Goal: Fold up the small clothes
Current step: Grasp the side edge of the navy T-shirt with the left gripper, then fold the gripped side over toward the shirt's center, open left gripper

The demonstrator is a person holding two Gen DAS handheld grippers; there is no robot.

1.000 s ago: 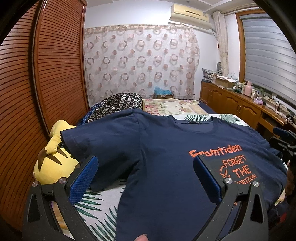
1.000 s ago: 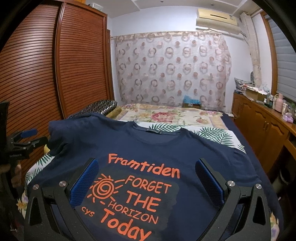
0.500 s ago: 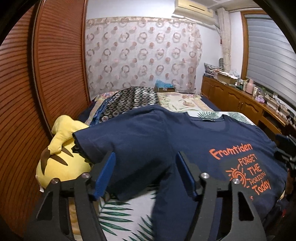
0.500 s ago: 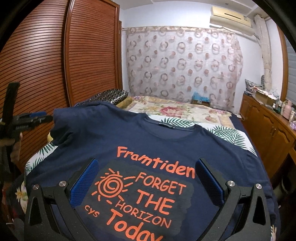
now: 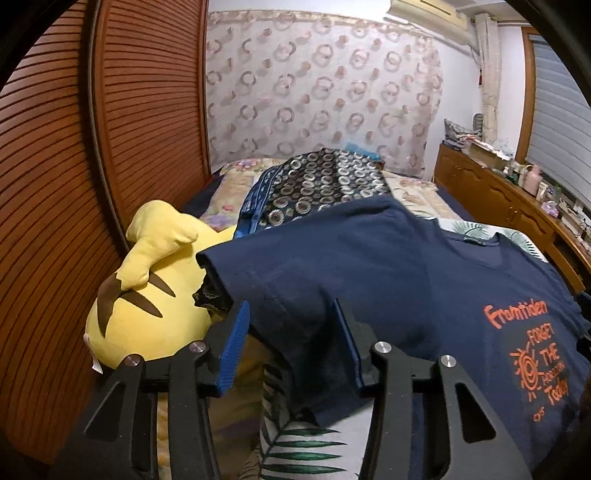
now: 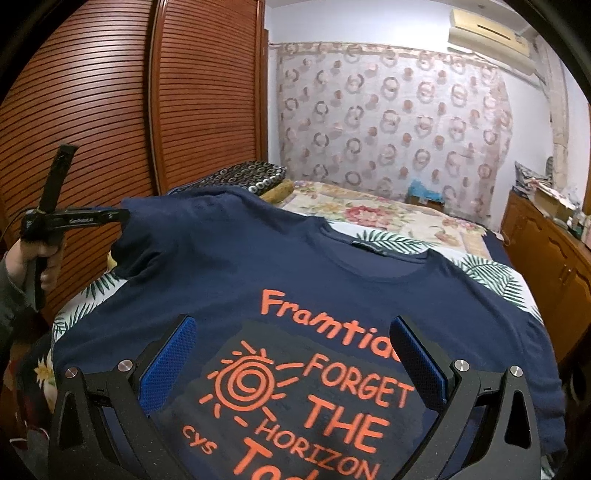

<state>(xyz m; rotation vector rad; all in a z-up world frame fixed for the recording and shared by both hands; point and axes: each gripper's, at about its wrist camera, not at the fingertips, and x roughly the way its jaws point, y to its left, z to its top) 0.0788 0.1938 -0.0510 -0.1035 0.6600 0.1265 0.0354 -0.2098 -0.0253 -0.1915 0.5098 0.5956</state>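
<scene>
Meanwhile, left tool (image 5: 290, 336) tilts down, closing around the shirt sleeve (image 5: 280, 280); right tool (image 6: 293, 363) hovers spread.

We're in a bedroom: a slatted wooden wardrobe (image 5: 110, 147) runs along the left, and a ring-patterned curtain (image 6: 391, 122) covers the far wall. An air conditioner (image 6: 491, 27) hangs high on the white wall. To the right we see a wooden cabinet (image 5: 495, 199) loaded with clutter beneath a shuttered window (image 5: 561, 118).
</scene>
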